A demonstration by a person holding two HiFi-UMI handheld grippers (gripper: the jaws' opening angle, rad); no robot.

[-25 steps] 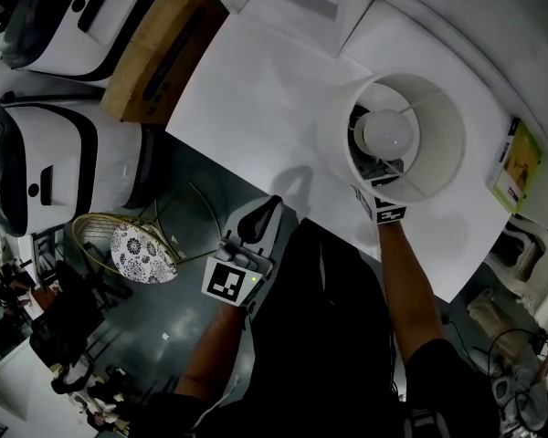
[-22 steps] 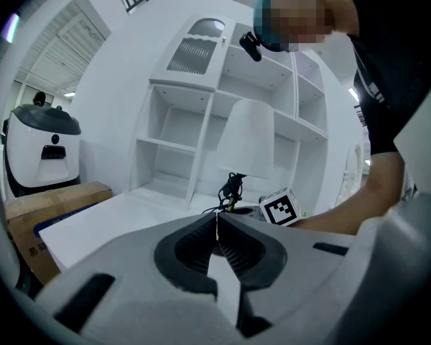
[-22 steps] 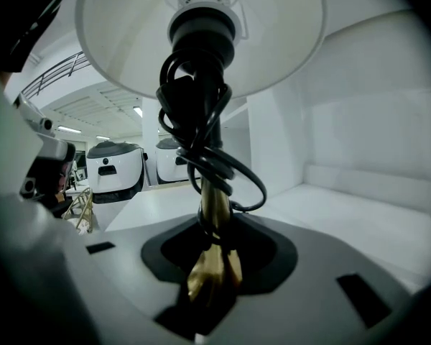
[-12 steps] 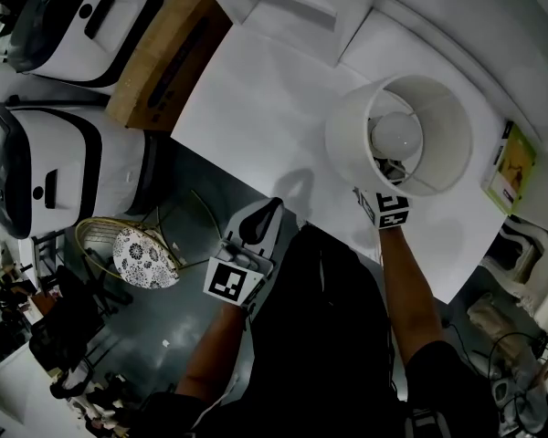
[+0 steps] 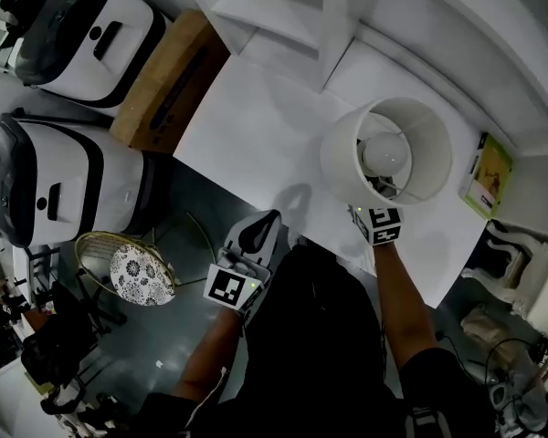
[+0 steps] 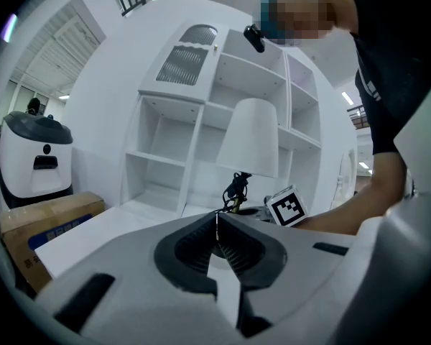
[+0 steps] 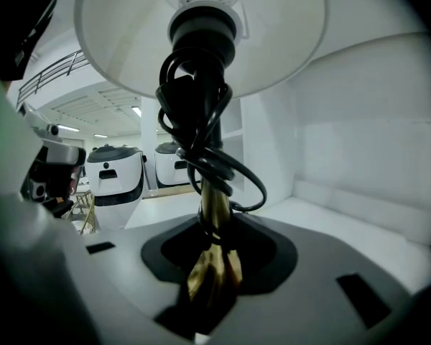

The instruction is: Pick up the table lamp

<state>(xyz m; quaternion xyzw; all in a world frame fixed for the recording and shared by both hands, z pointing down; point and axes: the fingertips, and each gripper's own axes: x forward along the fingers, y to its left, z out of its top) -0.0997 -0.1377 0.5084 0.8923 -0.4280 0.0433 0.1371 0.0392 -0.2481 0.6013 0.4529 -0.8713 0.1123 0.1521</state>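
Note:
The table lamp has a white drum shade [image 5: 388, 153] with a round bulb [image 5: 385, 151] inside, seen from above over the white table [image 5: 256, 126]. My right gripper [image 7: 214, 239] is shut on the lamp's brass stem [image 7: 215, 214], just below a black cord [image 7: 201, 128] coiled round it. In the head view only its marker cube [image 5: 376, 224] shows beneath the shade. The lamp's base is hidden. My left gripper [image 5: 270, 217] hovers off the table's near edge, left of the lamp, shut with nothing in it. The left gripper view shows the shade [image 6: 250, 139] ahead of it.
A cardboard box [image 5: 160, 85] lies at the table's left end. Two white and black machines [image 5: 82, 21] [image 5: 46, 185] stand beyond it. A wire-framed stool [image 5: 142, 274] is on the floor. A green and yellow box [image 5: 484, 176] is at the right. White shelves [image 6: 194, 142] stand behind the lamp.
The right gripper and the lamp have risen a little together, the shade shifting slightly in the head view. The left gripper has also come up slightly, still shut.

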